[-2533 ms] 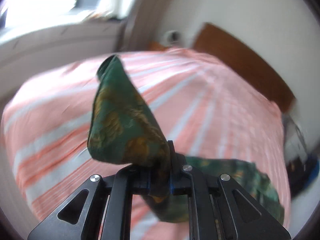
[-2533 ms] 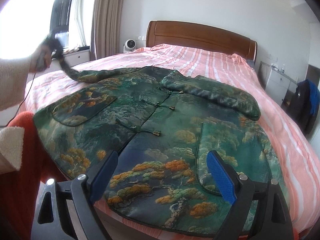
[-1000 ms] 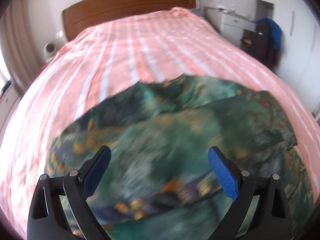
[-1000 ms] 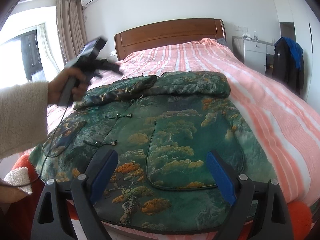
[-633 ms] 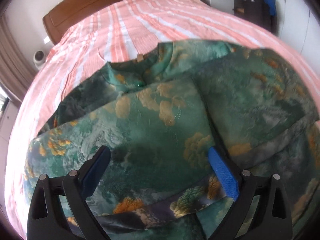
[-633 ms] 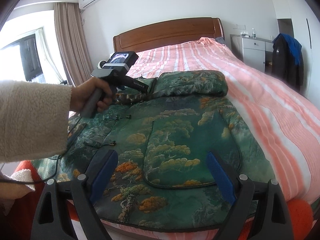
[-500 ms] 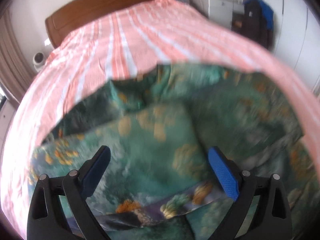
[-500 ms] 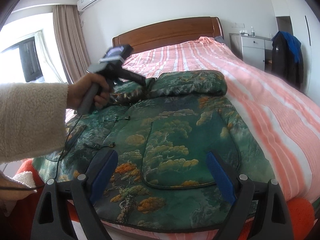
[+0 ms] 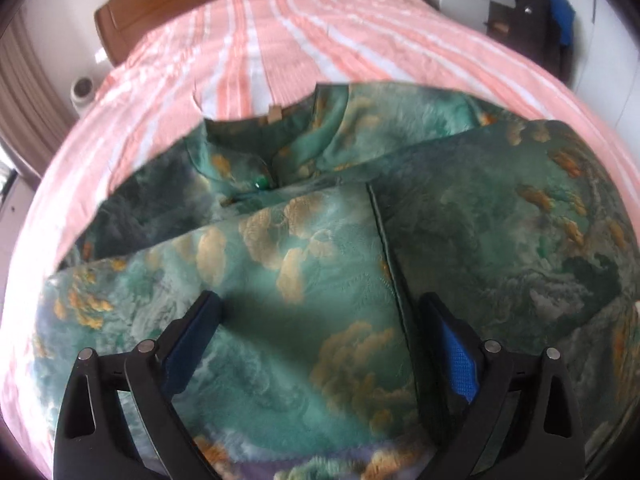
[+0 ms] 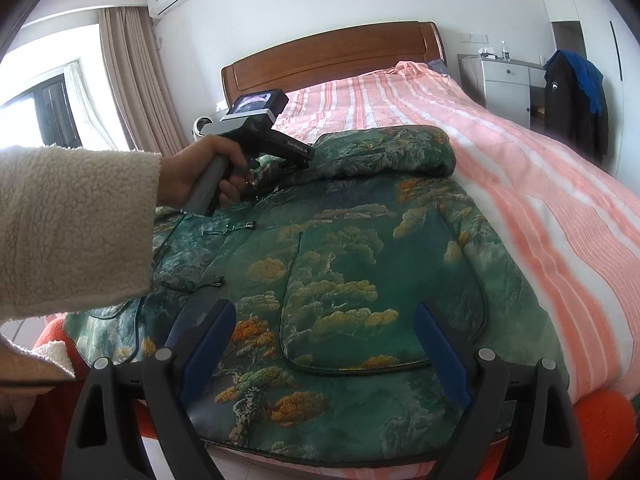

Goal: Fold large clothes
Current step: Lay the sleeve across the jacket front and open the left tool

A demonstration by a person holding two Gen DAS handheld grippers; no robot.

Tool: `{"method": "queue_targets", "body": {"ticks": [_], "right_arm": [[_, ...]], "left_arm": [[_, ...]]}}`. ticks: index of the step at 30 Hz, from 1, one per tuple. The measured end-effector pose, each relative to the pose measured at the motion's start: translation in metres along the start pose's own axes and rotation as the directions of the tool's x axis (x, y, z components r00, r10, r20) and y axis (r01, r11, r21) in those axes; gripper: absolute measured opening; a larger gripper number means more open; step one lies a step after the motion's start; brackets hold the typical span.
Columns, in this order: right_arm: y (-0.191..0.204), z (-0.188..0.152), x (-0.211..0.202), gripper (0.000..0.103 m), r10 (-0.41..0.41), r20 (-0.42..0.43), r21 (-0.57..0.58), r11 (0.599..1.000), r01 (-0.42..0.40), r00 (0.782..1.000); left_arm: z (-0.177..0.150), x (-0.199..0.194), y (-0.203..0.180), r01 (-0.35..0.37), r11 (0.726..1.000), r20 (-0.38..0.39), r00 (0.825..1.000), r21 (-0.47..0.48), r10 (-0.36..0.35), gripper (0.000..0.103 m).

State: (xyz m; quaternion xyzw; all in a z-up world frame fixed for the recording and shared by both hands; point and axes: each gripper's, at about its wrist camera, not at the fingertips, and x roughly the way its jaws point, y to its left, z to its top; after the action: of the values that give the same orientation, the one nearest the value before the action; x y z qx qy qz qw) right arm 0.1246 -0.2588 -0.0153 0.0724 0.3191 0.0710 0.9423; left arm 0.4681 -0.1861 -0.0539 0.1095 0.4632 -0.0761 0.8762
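A large green brocade jacket [image 10: 344,288] patterned with golden trees and clouds lies front-up across the near end of a bed with a pink-and-white striped cover [image 10: 540,184]. Its collar sits toward twelve o'clock, with both sleeves folded in over the chest just below it. In the left wrist view, one folded sleeve [image 9: 280,280] fills the middle, its cuff edge running from twelve to six o'clock just inside the right-hand finger.

The left gripper [image 9: 320,344] hangs over that sleeve with its blue-padded fingers [image 9: 456,356] spread wide. Nothing is pinched between them, and whether the tips touch the cloth cannot be told. In the right wrist view, a hand [image 10: 204,176] in a cream fleece sleeve [image 10: 72,224] holds this tool at ten o'clock, near the collar.

The right gripper [image 10: 320,340] is also spread wide and holds nothing, poised above the jacket's hem and patch pocket [image 10: 348,304] at six o'clock.

A wooden headboard [image 10: 332,60] stands at twelve o'clock.
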Motion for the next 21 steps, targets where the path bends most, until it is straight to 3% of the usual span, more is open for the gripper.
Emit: {"method": "queue_targets", "body": {"ticks": [6, 11, 13, 17, 21], "right_arm": [[-0.003, 0.000, 0.000, 0.090, 0.013, 0.003, 0.011, 1.000, -0.013, 1.000], [-0.002, 0.000, 0.002, 0.090, 0.017, -0.003, 0.014, 1.000, -0.017, 1.000], [0.000, 0.000, 0.002, 0.090, 0.015, -0.003, 0.007, 1.000, -0.015, 1.000], [0.002, 0.000, -0.001, 0.090, 0.007, 0.010, -0.005, 1.000, -0.007, 1.000], [0.002, 0.001, -0.001, 0.090, 0.006, 0.011, -0.002, 1.000, -0.006, 1.000]], "left_arm": [[-0.020, -0.049, 0.010, 0.099, 0.994, 0.084, 0.991, 0.037, -0.101, 0.099], [-0.039, -0.026, 0.004, 0.068, 0.992, 0.008, 0.998, 0.107, -0.069, 0.099], [-0.042, -0.017, 0.004, 0.071, 0.993, -0.016, 0.997, 0.092, -0.069, 0.100], [-0.038, -0.015, 0.002, 0.058, 0.996, 0.002, 0.998, 0.071, -0.058, 0.100], [-0.040, -0.043, 0.000, 0.052, 0.994, 0.060, 0.996, 0.100, -0.059, 0.099]]}}
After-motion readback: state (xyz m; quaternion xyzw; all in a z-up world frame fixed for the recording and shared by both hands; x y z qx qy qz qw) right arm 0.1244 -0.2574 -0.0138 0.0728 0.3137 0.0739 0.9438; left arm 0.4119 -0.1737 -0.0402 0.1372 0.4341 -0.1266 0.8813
